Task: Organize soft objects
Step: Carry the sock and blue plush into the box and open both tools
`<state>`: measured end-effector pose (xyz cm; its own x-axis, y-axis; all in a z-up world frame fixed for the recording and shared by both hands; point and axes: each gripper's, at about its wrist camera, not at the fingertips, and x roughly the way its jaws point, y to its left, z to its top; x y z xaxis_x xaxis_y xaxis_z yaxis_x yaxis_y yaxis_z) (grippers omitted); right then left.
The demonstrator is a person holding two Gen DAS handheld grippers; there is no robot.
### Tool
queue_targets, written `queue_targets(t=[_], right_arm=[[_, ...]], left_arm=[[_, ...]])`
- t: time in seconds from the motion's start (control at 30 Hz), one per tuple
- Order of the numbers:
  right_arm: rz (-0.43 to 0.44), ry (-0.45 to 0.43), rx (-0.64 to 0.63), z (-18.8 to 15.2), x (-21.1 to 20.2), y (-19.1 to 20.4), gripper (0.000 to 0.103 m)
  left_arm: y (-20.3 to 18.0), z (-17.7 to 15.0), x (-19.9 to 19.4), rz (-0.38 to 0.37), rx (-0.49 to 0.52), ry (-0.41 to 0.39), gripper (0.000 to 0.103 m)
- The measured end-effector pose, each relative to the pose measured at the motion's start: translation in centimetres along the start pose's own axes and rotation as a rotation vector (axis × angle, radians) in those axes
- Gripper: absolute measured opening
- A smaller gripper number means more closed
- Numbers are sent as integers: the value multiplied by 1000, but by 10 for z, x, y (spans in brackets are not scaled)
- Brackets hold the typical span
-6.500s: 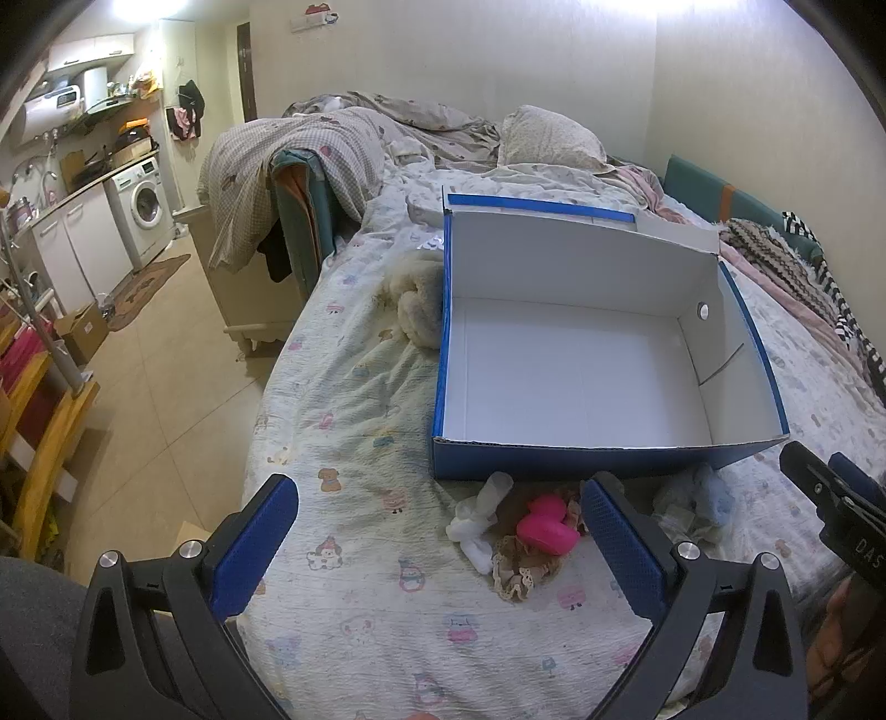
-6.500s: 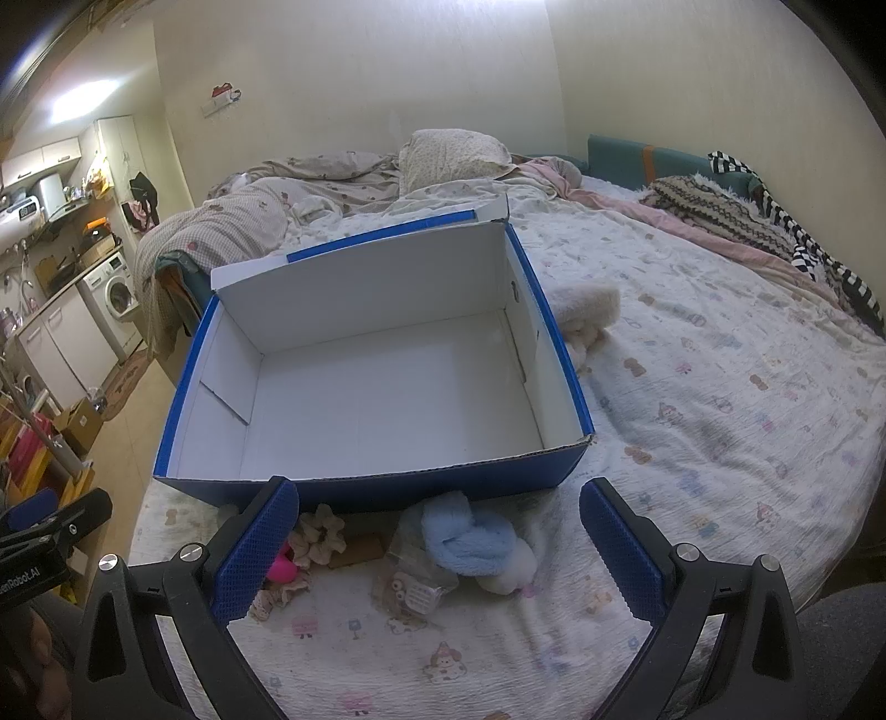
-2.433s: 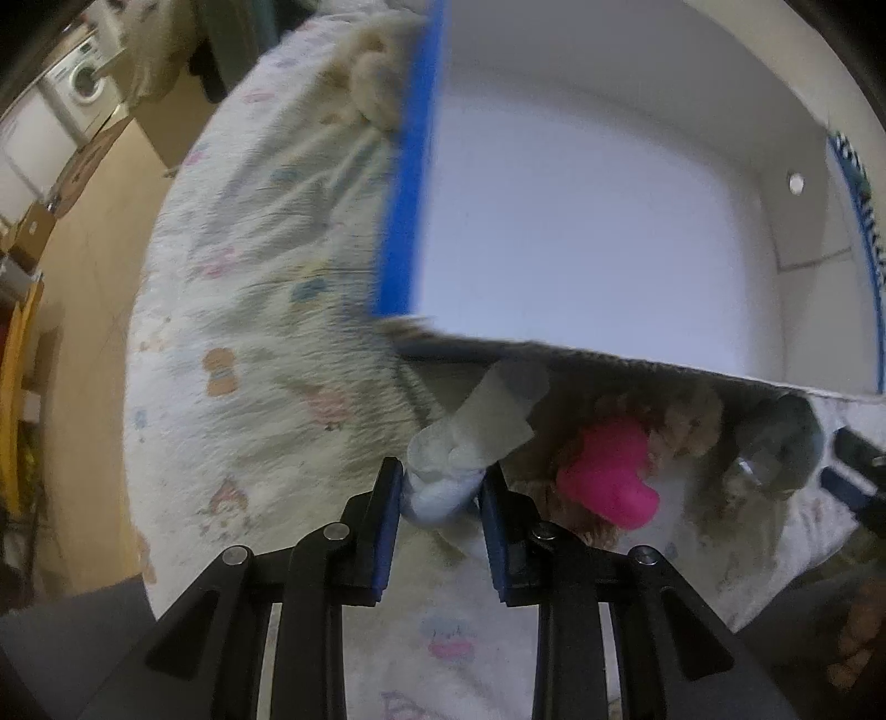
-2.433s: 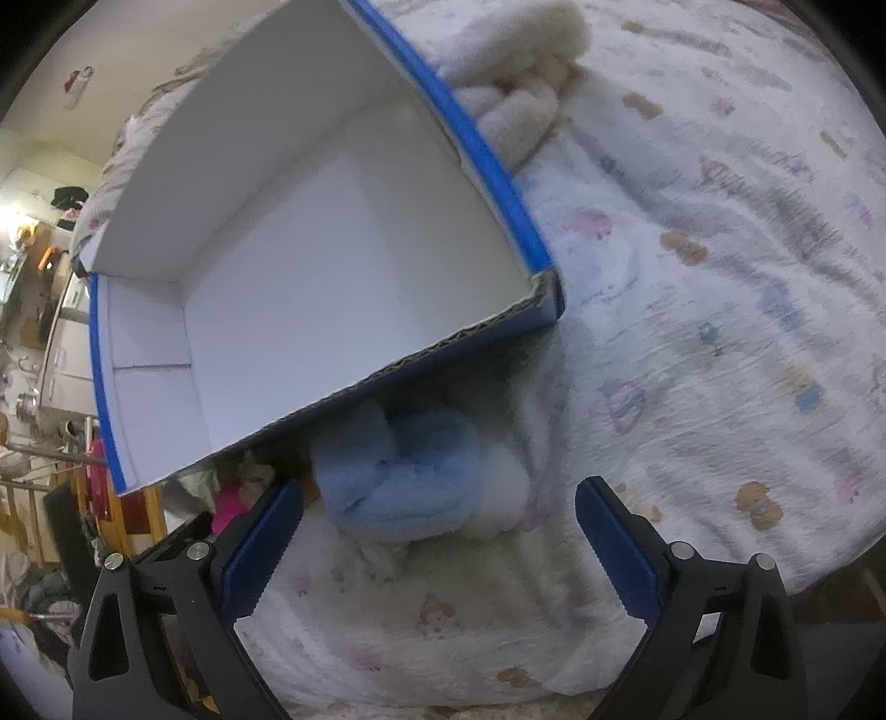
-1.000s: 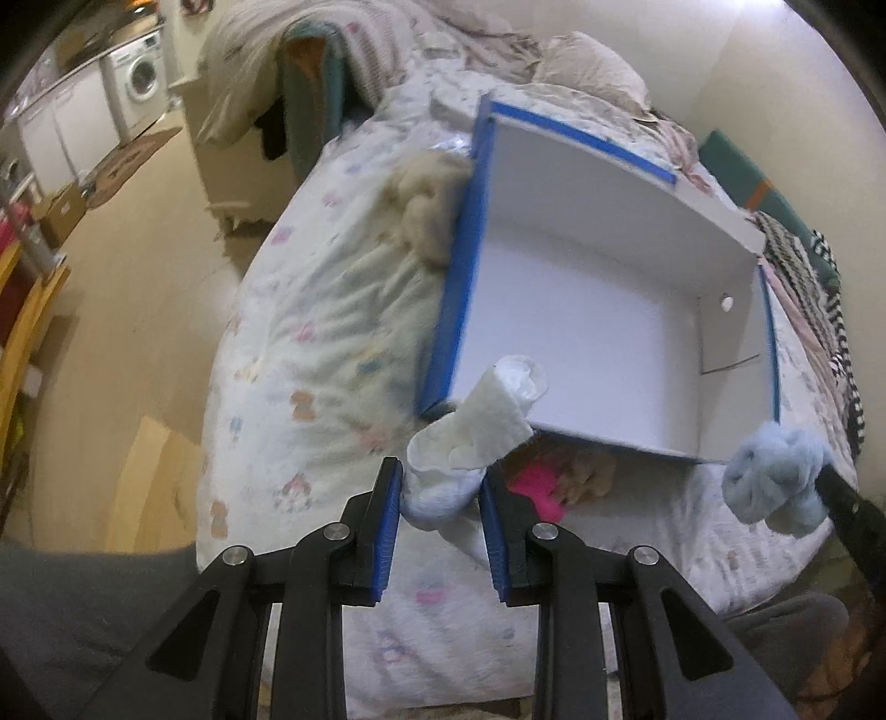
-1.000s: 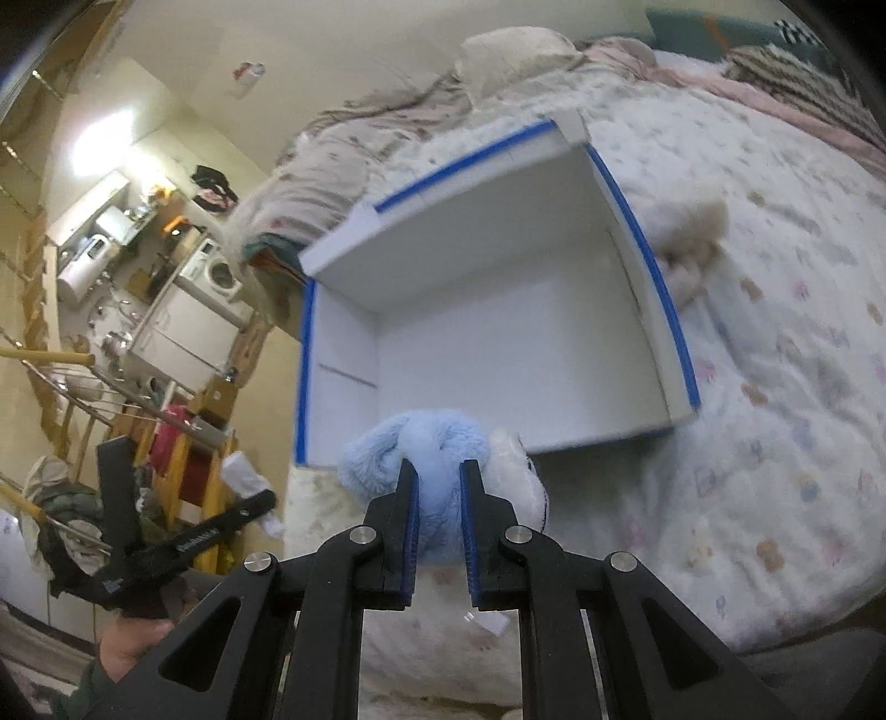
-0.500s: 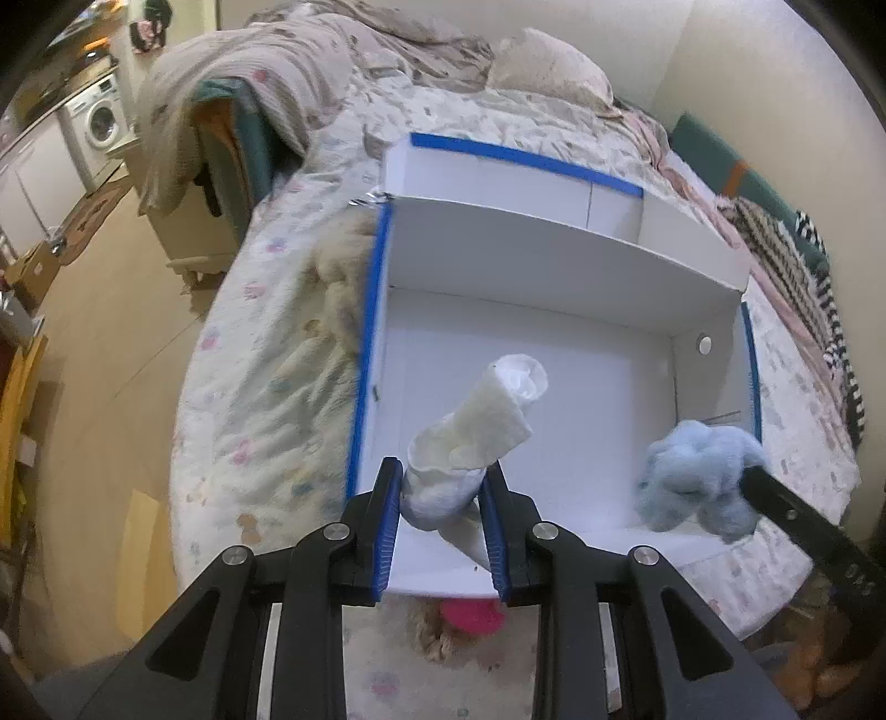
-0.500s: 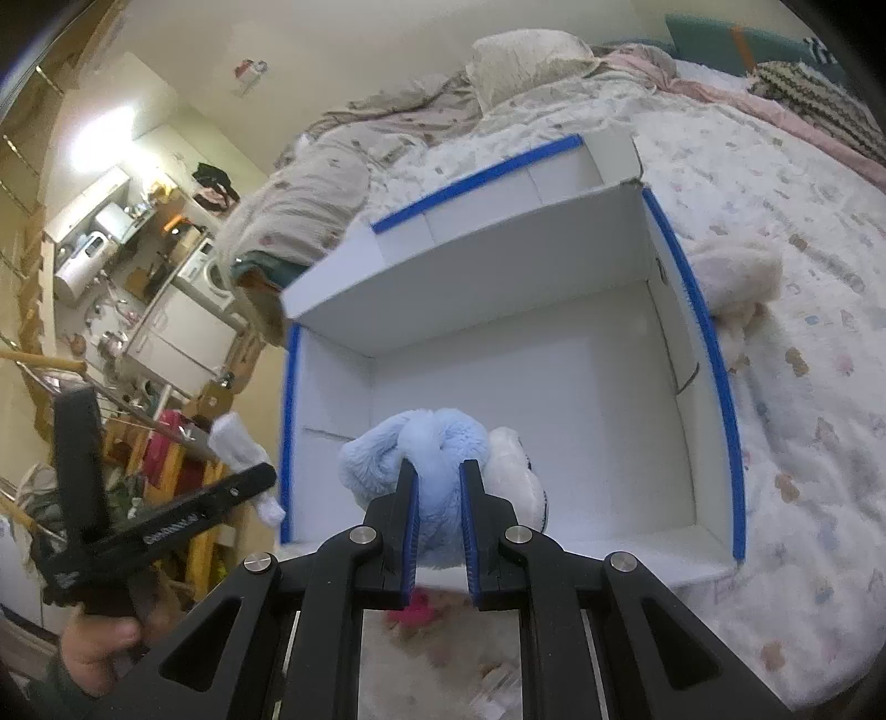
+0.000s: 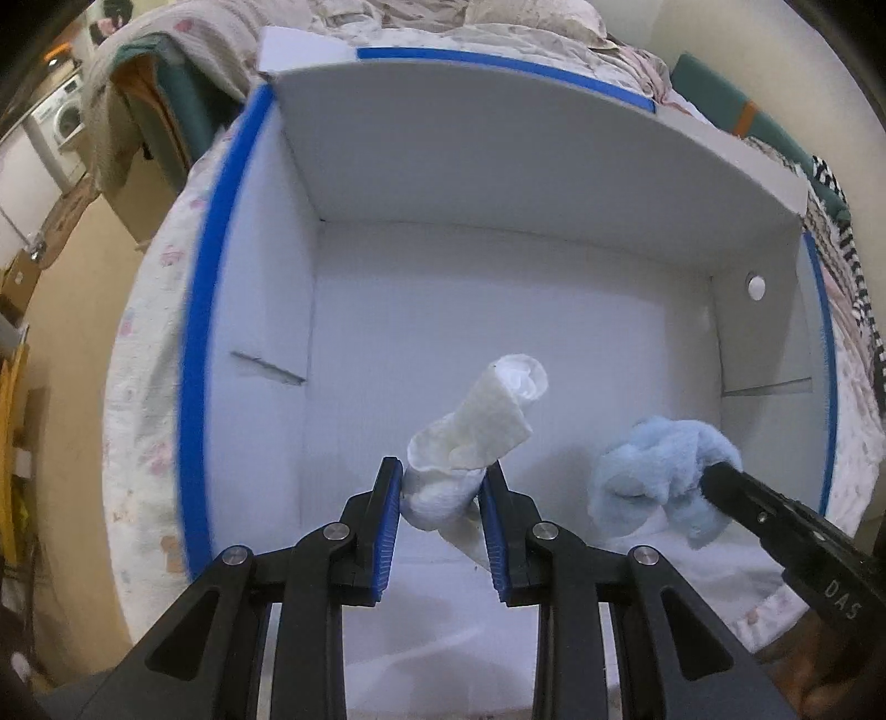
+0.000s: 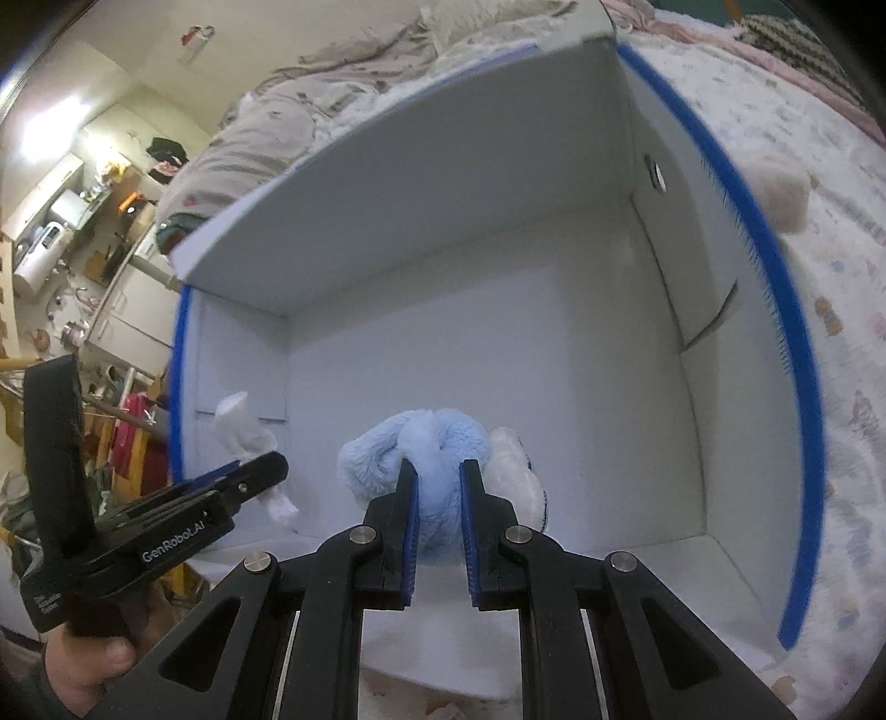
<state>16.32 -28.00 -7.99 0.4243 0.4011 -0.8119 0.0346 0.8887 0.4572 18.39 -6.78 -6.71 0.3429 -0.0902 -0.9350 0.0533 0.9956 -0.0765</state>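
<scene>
My left gripper [image 9: 440, 479] is shut on a white rolled sock [image 9: 476, 429] and holds it inside the white box with blue rim [image 9: 196, 310], near its front left. My right gripper [image 10: 437, 473] is shut on a fluffy light-blue and white plush [image 10: 421, 443], held inside the same box [image 10: 736, 188] near the front. In the left wrist view the blue plush [image 9: 659, 482] hangs at the front right, in the black right gripper [image 9: 720, 482]. In the right wrist view the white sock [image 10: 241, 426] and left gripper [image 10: 266, 471] show at the left.
The box sits on a bed with a patterned sheet [image 10: 836, 266]. A cream plush [image 10: 781, 194] lies on the bed beside the box's right wall. A heap of bedding [image 9: 166, 50] and a kitchen area with a washing machine [image 9: 58, 119] lie to the left.
Both grippers have moved forward and down with their loads, from above the box's front edge to inside the box. The pink toy on the bed has passed out of view.
</scene>
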Motion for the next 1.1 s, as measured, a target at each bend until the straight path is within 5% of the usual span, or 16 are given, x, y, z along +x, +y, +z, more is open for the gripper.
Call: queue_targets(t=[0.7,0.87,0.9,0.93,1.1], right_arm=[[-4,70,15,0,25,3,23],[-16,50,-1,1,21,8,37],[-20,45,-4,2,21,8,50],[-28,36,-6,3,20,9,65],[-54,-9,-4,7,13,8,80]], left_arm=[[-12,1,29,29,25,25,26],[-13,-3,24,36,33,14,27],[-13,-3,23,35,32,12,28],[-13,-4,22,34,31,12,31],[-15,-4,16,24,25,-6,51]])
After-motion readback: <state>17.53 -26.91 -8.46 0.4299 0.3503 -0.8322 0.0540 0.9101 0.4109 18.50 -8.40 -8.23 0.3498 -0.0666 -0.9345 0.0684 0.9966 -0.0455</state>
